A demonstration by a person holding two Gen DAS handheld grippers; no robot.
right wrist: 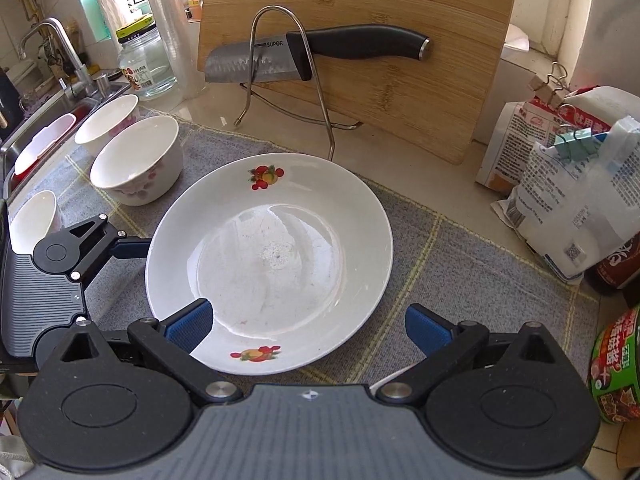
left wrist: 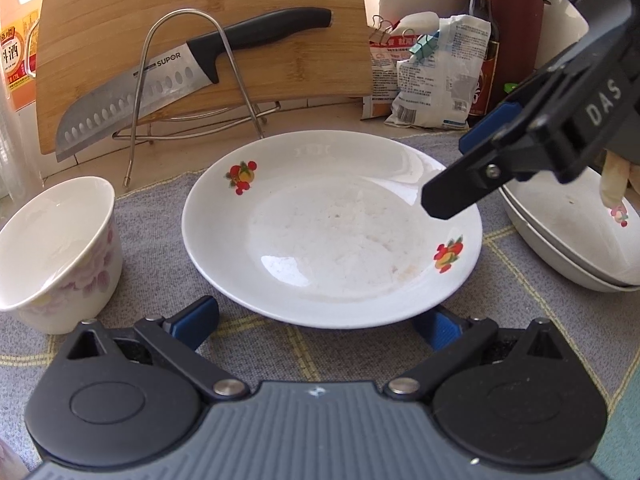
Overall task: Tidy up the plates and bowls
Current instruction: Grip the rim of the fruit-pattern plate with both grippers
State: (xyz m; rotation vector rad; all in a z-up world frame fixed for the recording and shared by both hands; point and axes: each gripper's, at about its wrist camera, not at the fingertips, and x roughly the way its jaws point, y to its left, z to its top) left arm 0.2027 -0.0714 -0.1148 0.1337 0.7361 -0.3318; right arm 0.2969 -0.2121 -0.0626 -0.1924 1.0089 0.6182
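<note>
Left gripper [left wrist: 318, 316] wide open, fingers straddling the near rim of the fruit-print plate [left wrist: 332, 232] – holding nothing, one blue pad looks tucked under the rim. Right gripper [right wrist: 308, 326] also wide open over the opposite edge of the same plate, empty; its left pad overlaps the rim, right pad hangs off to the side. Plate lies flat on the grey mat [right wrist: 460, 264].

Risk, as I judge it: both tools converging on one plate – they could bump, or a shallow pinch on the glossy rim could slip and tip it.

Room: floral bowl [left wrist: 60, 256] sits near the plate's left, stacked plates [left wrist: 572, 240] near its right, so sideways travel is tight. Behind, the wire rack [left wrist: 192, 80] with knife [left wrist: 172, 84] and cutting board [left wrist: 200, 0] blocks pushing forward; lifting looks freest.
</note>
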